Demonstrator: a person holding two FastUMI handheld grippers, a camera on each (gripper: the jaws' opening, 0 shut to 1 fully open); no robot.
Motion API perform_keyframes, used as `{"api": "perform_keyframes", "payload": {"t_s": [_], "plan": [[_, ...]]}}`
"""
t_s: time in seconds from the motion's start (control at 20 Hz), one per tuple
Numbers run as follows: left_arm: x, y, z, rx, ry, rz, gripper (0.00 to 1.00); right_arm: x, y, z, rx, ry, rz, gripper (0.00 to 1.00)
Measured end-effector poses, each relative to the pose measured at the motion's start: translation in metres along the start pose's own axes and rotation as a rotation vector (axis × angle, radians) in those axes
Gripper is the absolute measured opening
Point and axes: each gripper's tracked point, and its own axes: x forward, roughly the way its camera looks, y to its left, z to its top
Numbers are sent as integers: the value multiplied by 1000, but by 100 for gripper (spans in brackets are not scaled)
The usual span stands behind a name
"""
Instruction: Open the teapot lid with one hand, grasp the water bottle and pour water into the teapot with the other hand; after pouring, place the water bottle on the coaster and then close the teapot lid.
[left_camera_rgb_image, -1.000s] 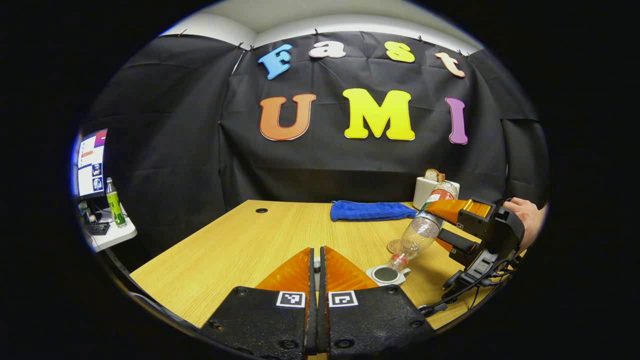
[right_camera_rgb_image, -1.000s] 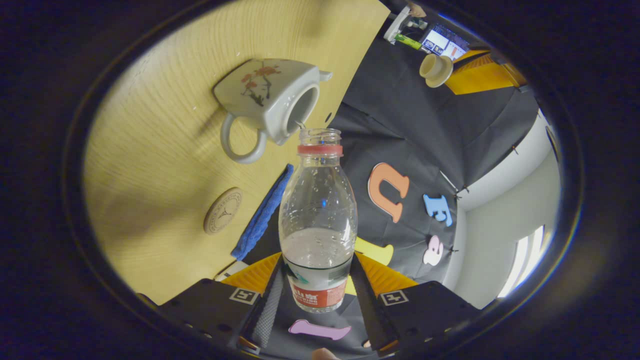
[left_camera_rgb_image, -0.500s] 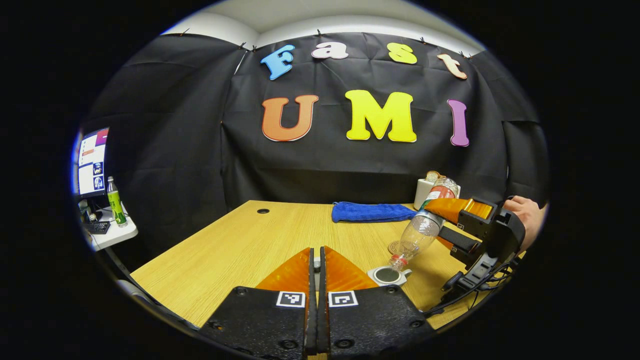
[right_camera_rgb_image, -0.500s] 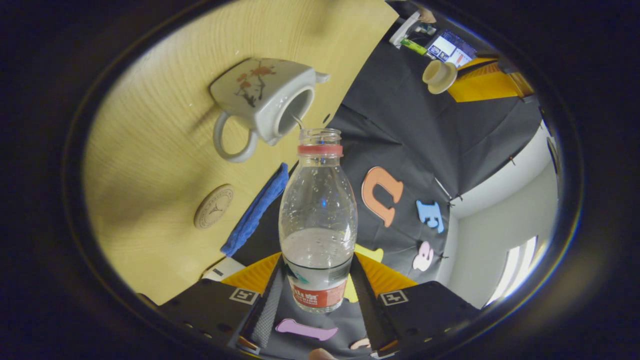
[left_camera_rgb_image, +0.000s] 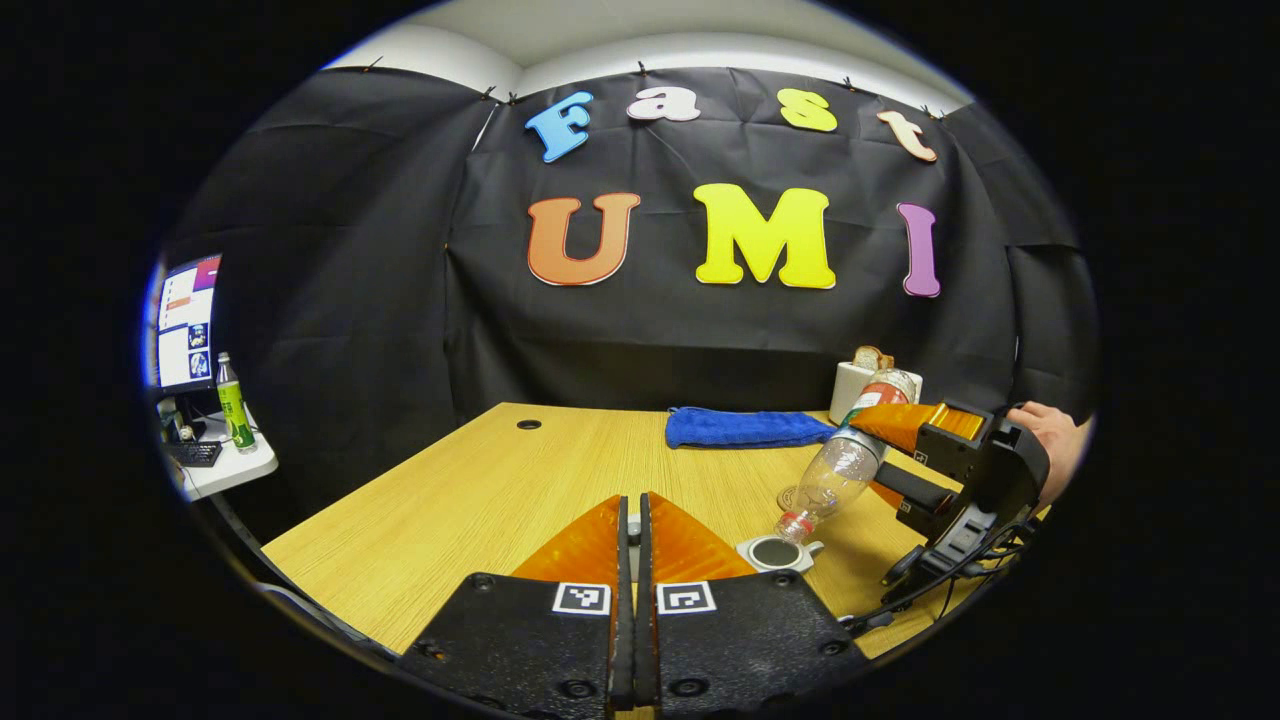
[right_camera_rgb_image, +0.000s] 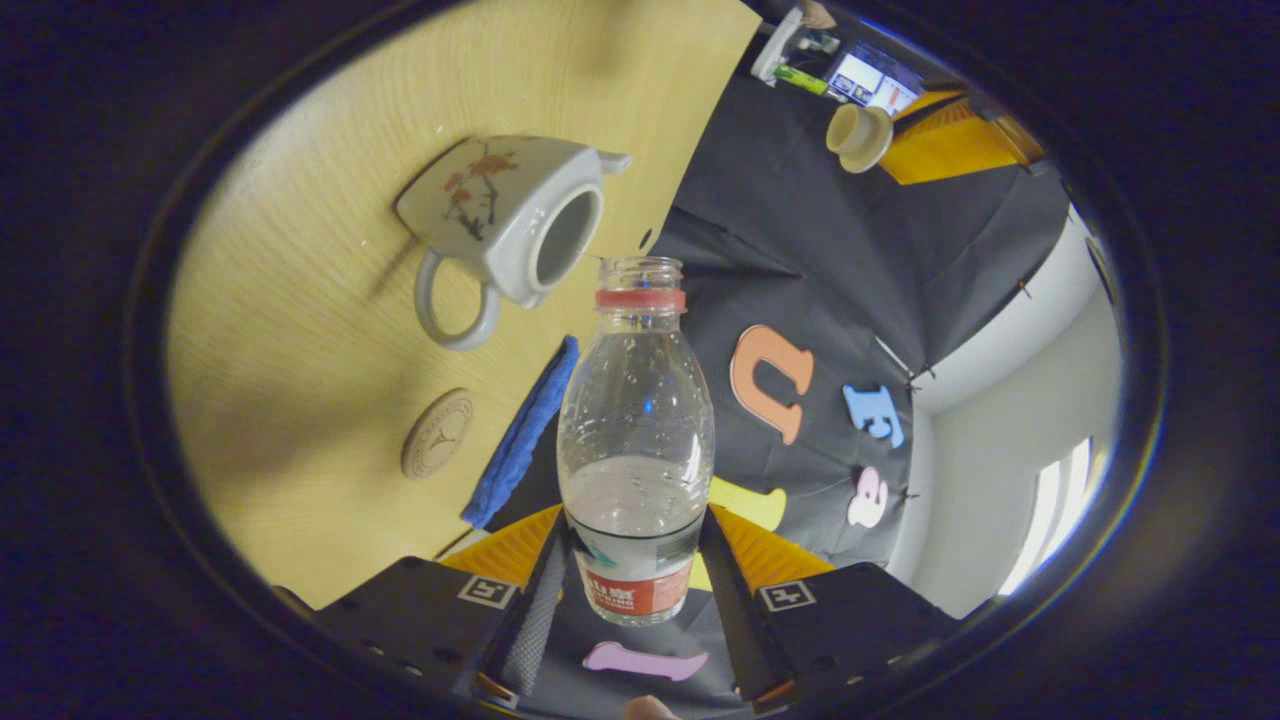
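Note:
My right gripper (right_camera_rgb_image: 637, 530) is shut on a clear water bottle (right_camera_rgb_image: 637, 440) with a red neck ring. The uncapped bottle is about a third full and tilted, its mouth just off the open top of the white flowered teapot (right_camera_rgb_image: 500, 215). In the left gripper view the bottle (left_camera_rgb_image: 838, 468) leans down toward the teapot (left_camera_rgb_image: 775, 551), held by the right gripper (left_camera_rgb_image: 868, 455). My left gripper (left_camera_rgb_image: 631, 505) is shut on the teapot lid (right_camera_rgb_image: 858, 137), held up in the air away from the pot. A round coaster (right_camera_rgb_image: 437, 447) lies beside the teapot.
A blue cloth (left_camera_rgb_image: 745, 427) lies at the back of the wooden table (left_camera_rgb_image: 480, 500), next to a white box (left_camera_rgb_image: 852, 385). A hand (left_camera_rgb_image: 1050, 440) holds the right gripper. At far left, a side table carries a monitor (left_camera_rgb_image: 185, 325) and a green bottle (left_camera_rgb_image: 233, 403).
The thin stream of water from the bottle mouth into the teapot has stopped. The bottle mouth has drawn slightly away from the opening. The left gripper stays nearly still.

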Motion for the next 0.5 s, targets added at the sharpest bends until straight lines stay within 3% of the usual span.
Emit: {"api": "perform_keyframes", "payload": {"t_s": [0.25, 0.3, 0.5], "plan": [[-1, 0, 2, 4, -6, 3, 3, -12, 26, 5, 379, 24, 154, 72], [-2, 1, 3, 3, -9, 3, 3, -16, 27, 9, 471, 19, 188, 76], [-4, -5, 7, -11, -18, -13, 3, -28, 24, 21, 888, 0, 298, 73]]}}
